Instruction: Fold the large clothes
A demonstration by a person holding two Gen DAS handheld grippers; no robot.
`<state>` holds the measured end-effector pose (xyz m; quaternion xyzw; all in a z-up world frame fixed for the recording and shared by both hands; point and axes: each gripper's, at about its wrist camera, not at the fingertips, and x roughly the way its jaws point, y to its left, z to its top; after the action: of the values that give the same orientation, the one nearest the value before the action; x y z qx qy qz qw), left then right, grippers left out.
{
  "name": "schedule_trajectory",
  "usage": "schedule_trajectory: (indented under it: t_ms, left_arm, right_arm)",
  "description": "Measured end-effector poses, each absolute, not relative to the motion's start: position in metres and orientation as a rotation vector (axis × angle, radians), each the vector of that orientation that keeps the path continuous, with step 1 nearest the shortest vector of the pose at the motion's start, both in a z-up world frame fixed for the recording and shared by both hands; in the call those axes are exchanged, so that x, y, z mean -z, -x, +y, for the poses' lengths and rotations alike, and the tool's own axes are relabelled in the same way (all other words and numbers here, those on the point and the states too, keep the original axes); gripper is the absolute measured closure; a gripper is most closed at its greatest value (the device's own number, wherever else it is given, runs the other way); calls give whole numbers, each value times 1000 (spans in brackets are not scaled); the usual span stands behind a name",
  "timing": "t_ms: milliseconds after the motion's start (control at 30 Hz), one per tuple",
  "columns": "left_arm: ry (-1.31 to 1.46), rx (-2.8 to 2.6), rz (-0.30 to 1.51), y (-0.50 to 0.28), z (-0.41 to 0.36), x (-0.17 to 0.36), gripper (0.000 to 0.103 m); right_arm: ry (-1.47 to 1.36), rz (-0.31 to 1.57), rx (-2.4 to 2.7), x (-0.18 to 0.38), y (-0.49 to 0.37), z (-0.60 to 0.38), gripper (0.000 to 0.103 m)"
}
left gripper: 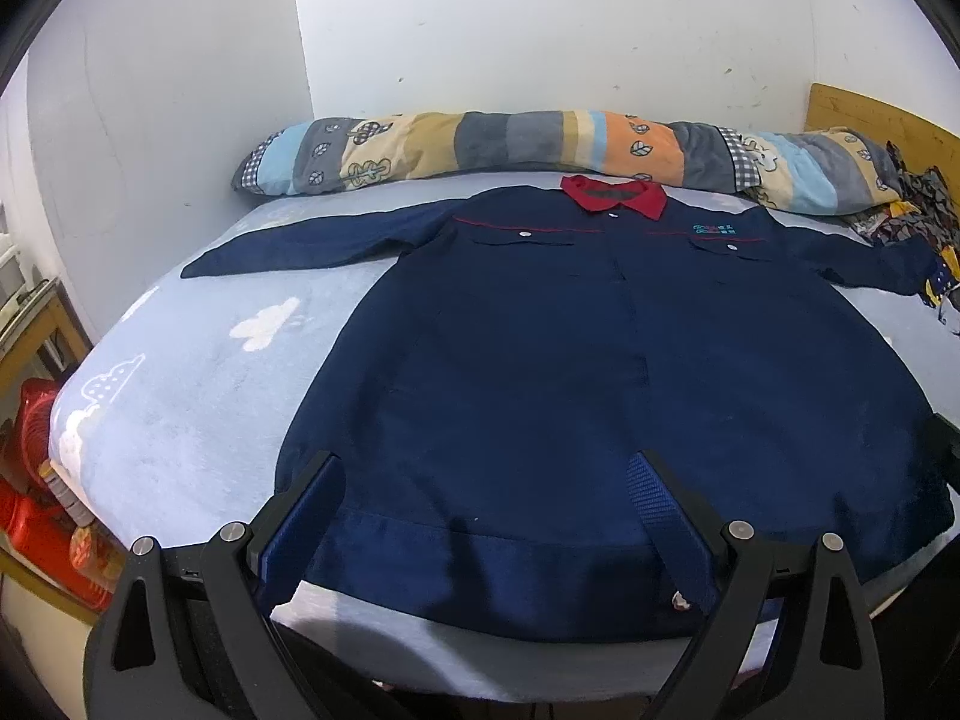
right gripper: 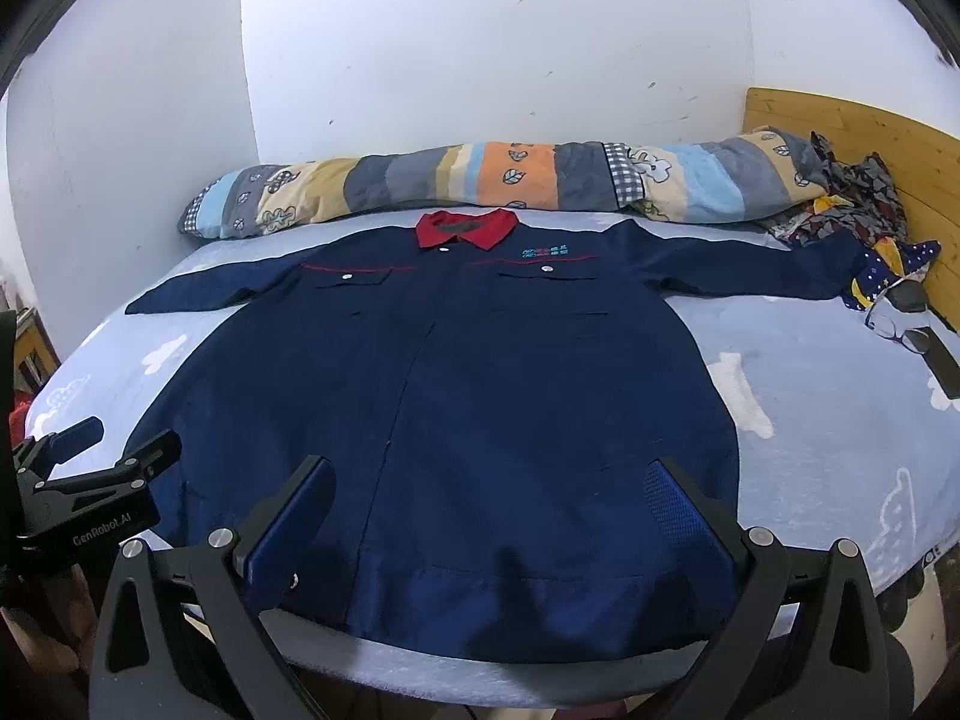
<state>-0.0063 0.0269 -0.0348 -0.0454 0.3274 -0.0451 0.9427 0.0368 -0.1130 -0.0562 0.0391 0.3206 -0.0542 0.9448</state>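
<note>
A large navy work jacket (left gripper: 540, 348) (right gripper: 432, 396) with a red collar (left gripper: 615, 195) (right gripper: 465, 228) lies flat, front up, on a light blue bed sheet (left gripper: 198, 372) (right gripper: 828, 396). Both sleeves are spread out sideways. My left gripper (left gripper: 489, 468) hovers open over the hem at the near edge, nothing between its fingers. My right gripper (right gripper: 489, 474) is open too, above the hem more to the right. The left gripper (right gripper: 114, 438) also shows at the left edge of the right wrist view, beside the jacket's left hem corner.
A rolled patchwork quilt (left gripper: 540, 144) (right gripper: 480, 180) lies along the wall behind the collar. A heap of patterned clothes (left gripper: 912, 204) (right gripper: 852, 216) sits at the far right by a wooden headboard (right gripper: 870, 126). Red plastic items (left gripper: 36, 480) stand beside the bed at left.
</note>
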Motion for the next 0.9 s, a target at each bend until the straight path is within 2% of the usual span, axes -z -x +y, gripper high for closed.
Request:
schedule_trajectory:
  t_ms: [333,700,900]
  left_arm:
    - [-26,28,637,-5,1,18,7]
    - [68,49,833,10,5,-9,7]
    - [55,43,766,9,4,-2,7]
  right_arm:
    - [-74,663,114,56,-37,-111,0]
    - [-67,674,120,58,-39,-109,0]
    - [-50,683,129,58,-40,-107,0]
